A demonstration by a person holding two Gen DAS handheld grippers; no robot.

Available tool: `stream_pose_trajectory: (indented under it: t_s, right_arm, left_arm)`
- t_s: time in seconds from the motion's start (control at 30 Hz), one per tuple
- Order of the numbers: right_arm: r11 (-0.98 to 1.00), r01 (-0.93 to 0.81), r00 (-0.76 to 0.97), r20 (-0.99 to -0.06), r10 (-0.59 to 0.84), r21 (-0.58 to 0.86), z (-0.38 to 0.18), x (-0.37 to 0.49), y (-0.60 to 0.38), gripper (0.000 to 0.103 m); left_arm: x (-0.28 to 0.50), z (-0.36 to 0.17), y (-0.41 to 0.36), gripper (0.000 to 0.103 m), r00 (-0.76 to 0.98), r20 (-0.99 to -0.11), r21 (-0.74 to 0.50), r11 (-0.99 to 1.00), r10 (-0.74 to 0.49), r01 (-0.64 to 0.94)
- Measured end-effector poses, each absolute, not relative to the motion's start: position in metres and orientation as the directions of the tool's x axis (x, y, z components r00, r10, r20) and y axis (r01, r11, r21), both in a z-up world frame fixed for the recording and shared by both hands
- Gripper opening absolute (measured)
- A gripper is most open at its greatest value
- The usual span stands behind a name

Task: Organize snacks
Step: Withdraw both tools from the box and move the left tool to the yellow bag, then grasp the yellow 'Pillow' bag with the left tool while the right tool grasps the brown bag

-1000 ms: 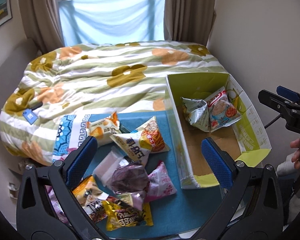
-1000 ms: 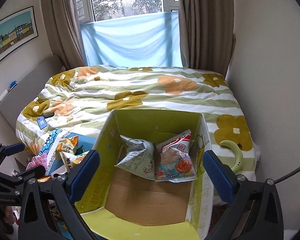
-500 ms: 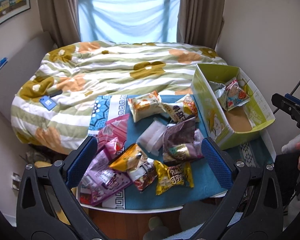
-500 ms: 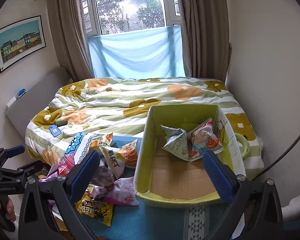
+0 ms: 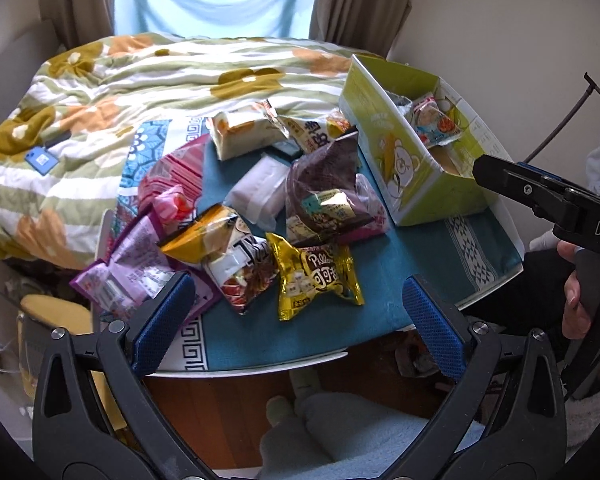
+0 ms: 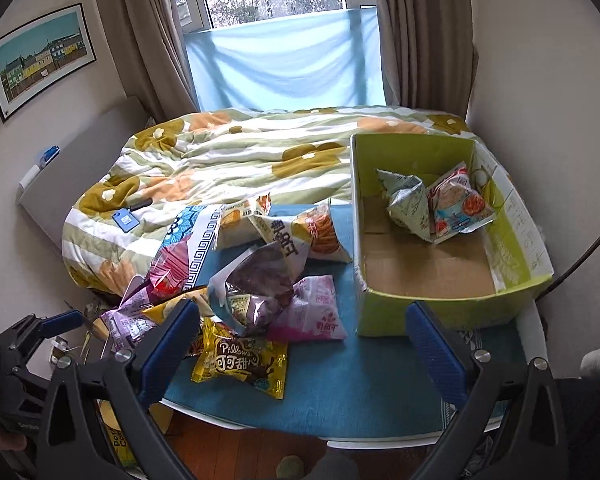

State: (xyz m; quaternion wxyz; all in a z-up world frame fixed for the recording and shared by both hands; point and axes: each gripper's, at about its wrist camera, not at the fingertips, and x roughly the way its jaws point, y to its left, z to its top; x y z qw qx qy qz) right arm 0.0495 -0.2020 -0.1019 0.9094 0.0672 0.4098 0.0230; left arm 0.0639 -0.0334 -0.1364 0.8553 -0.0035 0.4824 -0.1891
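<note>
A heap of snack packets lies on the blue cloth [image 5: 400,268] of a small table. In it are a gold packet [image 5: 316,280] [image 6: 240,360], a dark purple bag [image 5: 324,188] [image 6: 256,284], a pink packet [image 6: 320,308] and an orange-and-white bag [image 6: 316,232]. A green cardboard box [image 5: 404,160] [image 6: 440,312] stands at the table's right end. It holds a grey packet [image 6: 406,204] and a red-and-white packet [image 6: 458,204]. My left gripper [image 5: 298,312] hangs open above the table's front edge. My right gripper [image 6: 304,332] is open too, in front of the box and heap.
A bed with a flowered quilt [image 6: 240,160] runs behind the table up to a curtained window. A wall stands close on the right. A yellow stool [image 5: 52,312] is low at the left. Wooden floor and a person's socked feet [image 5: 300,412] show below the table edge.
Both grippers have drawn back and up from the box. The whole heap and the table's front edge have come into view. Both stayed open.
</note>
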Motion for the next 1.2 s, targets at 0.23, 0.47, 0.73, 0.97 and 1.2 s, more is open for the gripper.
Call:
stream_pose_trajectory:
  t_s: [0.23,0.47,0.73,0.97,1.2]
  right_arm:
    - [0.992,-0.018,0.635,-0.765,0.108,0.125,-0.132,0.064,-0.197,0.102]
    - [0.989,-0.082,0.621,-0.77,0.147,0.123,-0.159,0.071,-0.198,0.102]
    - [0.982,-0.136,0.585,-0.789,0.188,0.133,-0.179,0.084,-0.201,0.102]
    - [0.968,-0.236,0.575,-0.79,0.212,0.088,-0.185,0.102,-0.184,0.102]
    - [0.944,-0.324,0.551,-0.798,0.245,0.066,-0.196,0.12,-0.167,0.102]
  left_arm:
    - [0.083,-0.192,-0.069,0.102,0.407,-0.854,-0.21,0.93,-0.324,0.301]
    - [0.101,-0.238,-0.096,0.095,0.351,-0.902,-0.159,0.95,-0.251,0.27]
    - [0.115,-0.266,-0.104,0.066,0.296,-0.934,-0.132,0.962,-0.201,0.238]
    - [0.112,-0.264,-0.097,0.059,0.306,-0.928,-0.143,0.961,-0.214,0.237]
    - [0.111,-0.258,-0.073,0.056,0.316,-0.923,-0.159,0.966,-0.219,0.204]
